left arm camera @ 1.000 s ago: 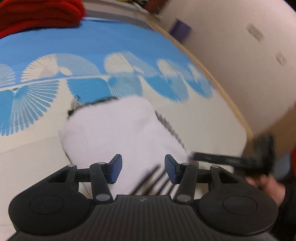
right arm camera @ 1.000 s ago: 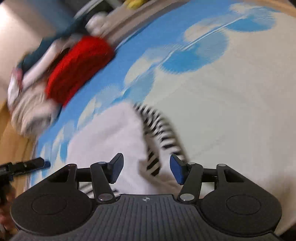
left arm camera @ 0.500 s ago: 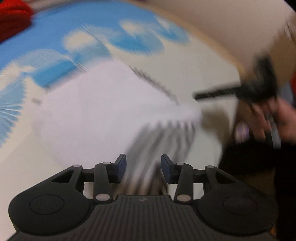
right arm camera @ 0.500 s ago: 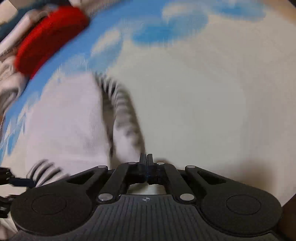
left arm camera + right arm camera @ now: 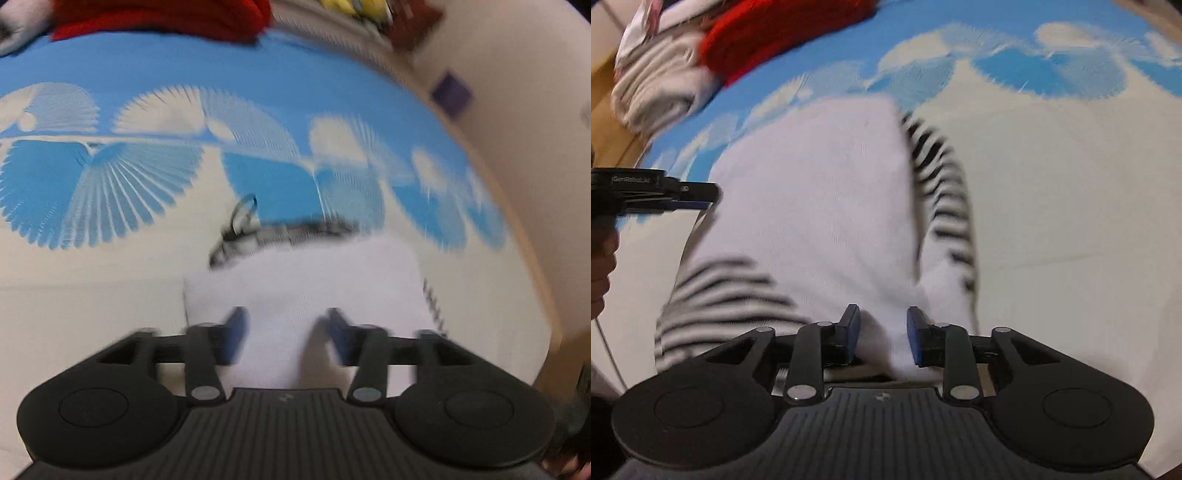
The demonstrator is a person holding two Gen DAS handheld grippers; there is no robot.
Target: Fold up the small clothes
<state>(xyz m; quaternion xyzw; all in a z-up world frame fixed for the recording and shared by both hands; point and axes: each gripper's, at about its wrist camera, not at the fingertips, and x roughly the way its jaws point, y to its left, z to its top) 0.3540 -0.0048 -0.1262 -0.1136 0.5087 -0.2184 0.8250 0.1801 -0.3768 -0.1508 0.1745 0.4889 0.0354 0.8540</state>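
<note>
A small white garment [image 5: 306,280] with black-and-white striped sleeves lies folded on a blue and cream patterned sheet [image 5: 110,266]. My left gripper [image 5: 286,332] is open, its blue pads just above the garment's near edge. In the right wrist view the garment [image 5: 820,206] fills the middle, with one striped sleeve [image 5: 942,192] along its right side and another [image 5: 720,288] at the lower left. My right gripper [image 5: 881,332] is open, with white cloth between its pads. The left gripper [image 5: 698,192] shows at the garment's left edge.
A red knitted garment [image 5: 159,14] lies at the far end of the sheet, next to a pile of grey and white clothes [image 5: 657,85]. A wall [image 5: 535,147] and a wooden edge run along the right side of the bed.
My right gripper was shut on the garment's near edge and has opened. My left gripper has opened wider and pulled back. The garment now lies flatter, folded.
</note>
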